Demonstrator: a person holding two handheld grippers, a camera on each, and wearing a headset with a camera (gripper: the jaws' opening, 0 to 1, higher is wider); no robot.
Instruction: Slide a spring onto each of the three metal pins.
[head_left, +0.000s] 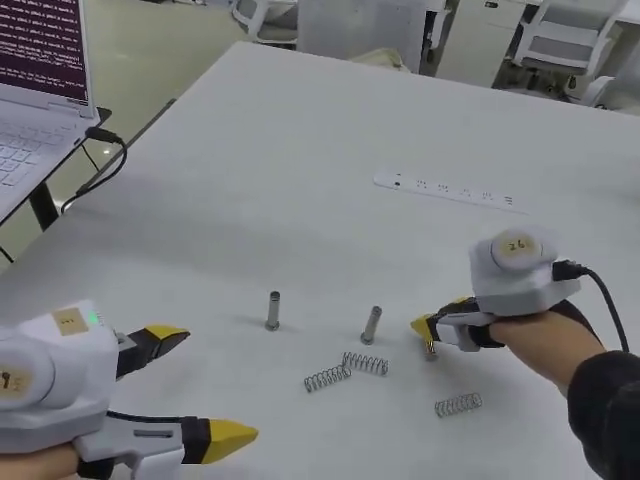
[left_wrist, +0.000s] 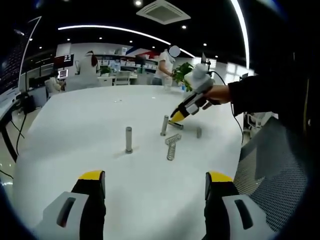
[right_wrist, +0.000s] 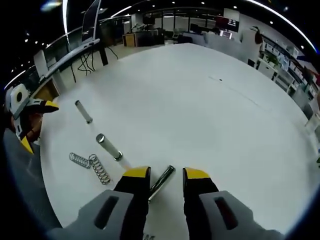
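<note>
**Head view.** A white bench (head_left: 300, 150) carries three short metal pins and three loose springs. The left pin (head_left: 273, 310) and the middle pin (head_left: 371, 325) stand upright and bare, well apart from each other. The third pin (head_left: 431, 347) stands at the tips of the right gripper (head_left: 425, 325). Two springs lie on their sides just in front of the middle pin: the first spring (head_left: 327, 378) and the second spring (head_left: 365, 363), end to end and nearly touching. A third spring (head_left: 458, 404) lies alone nearer the person, below the right gripper. No pin carries a spring. The left gripper (head_left: 195, 385) hovers at the lower left, its yellow-tipped fingers (head_left: 230, 435) spread wide and holding nothing. A white power strip (head_left: 450, 190) lies farther back. A laptop (head_left: 40, 60) with a plugged-in cable (head_left: 105, 150) stands on a separate stand at the far left.

**Left gripper view.** The wide-open fingers (left_wrist: 92, 177) frame the pins, with bare bench between them.

**Right gripper view.** The fingers (right_wrist: 135, 175) stand partly open, straddling the third pin. The gap is wider than the pin, which sits close against one finger; contact cannot be told.
</note>
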